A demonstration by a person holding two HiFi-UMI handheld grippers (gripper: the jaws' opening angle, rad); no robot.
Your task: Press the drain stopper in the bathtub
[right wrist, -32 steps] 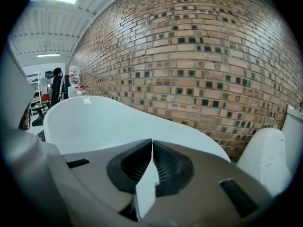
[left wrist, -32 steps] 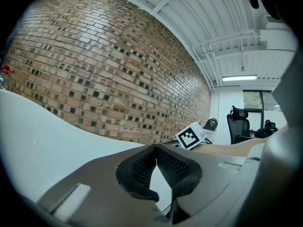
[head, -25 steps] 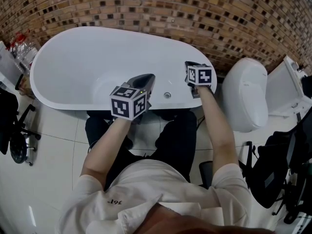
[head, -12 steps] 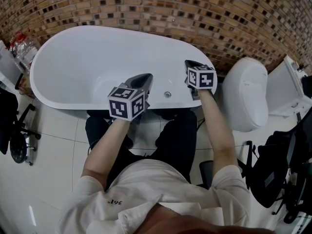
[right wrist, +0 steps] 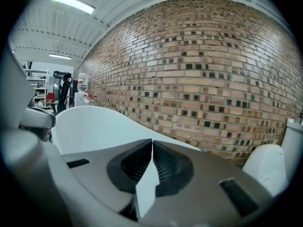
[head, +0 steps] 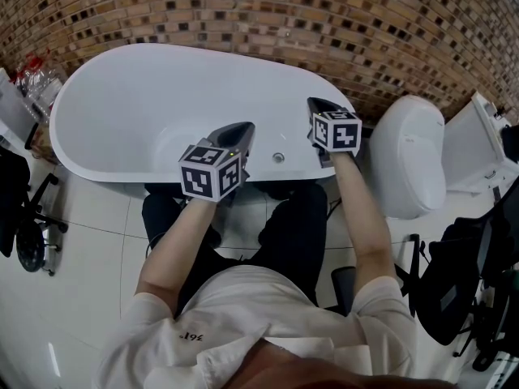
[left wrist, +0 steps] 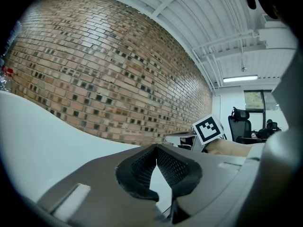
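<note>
A white oval bathtub (head: 68, 104) stands against a brick wall, seen in the head view. A small round metal fitting (head: 278, 158) sits on the tub's near inner wall, between my two grippers. I cannot make out the drain stopper on the tub floor. My left gripper (head: 242, 130) hovers over the near rim with its jaws shut and empty, tips touching (left wrist: 155, 148). Over the tub's right end my right gripper (head: 315, 105) is held, also shut on nothing (right wrist: 152, 142). The tub's white wall (left wrist: 33, 136) fills the lower left of the left gripper view.
A white toilet (head: 413, 156) and its cistern (head: 478, 148) stand right of the tub. The brick wall (head: 284, 14) runs behind. A black office chair (head: 20, 217) is at the left on the tiled floor, and a clear bag (head: 32, 75) lies by the tub's left end.
Almost nothing differs. My left gripper has drifted slightly left; the right gripper holds its place. Both stay shut.
</note>
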